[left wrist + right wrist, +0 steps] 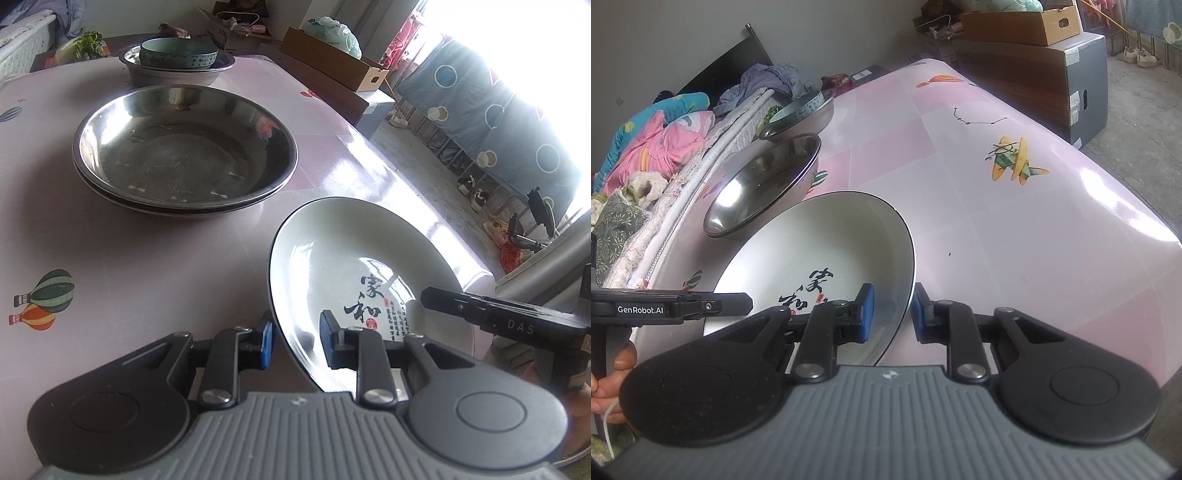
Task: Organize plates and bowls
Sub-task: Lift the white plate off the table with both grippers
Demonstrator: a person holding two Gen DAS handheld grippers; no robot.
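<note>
A white ceramic plate (332,258) with black calligraphy lies on the pink table; it also shows in the right wrist view (827,243). My left gripper (297,343) straddles its near-left rim, one blue pad on each side, with a visible gap. My right gripper (892,312) straddles the opposite rim the same way. Two stacked steel plates (184,151) sit beyond, also seen in the right wrist view (764,181). Farther back a green bowl (179,53) sits in a steel basin (177,72).
The table (1015,229) has a pink balloon-print cover; its edge runs close on the right. Cardboard boxes (332,59) stand past the far edge. Bedding (653,140) lies along the table's left side in the right wrist view.
</note>
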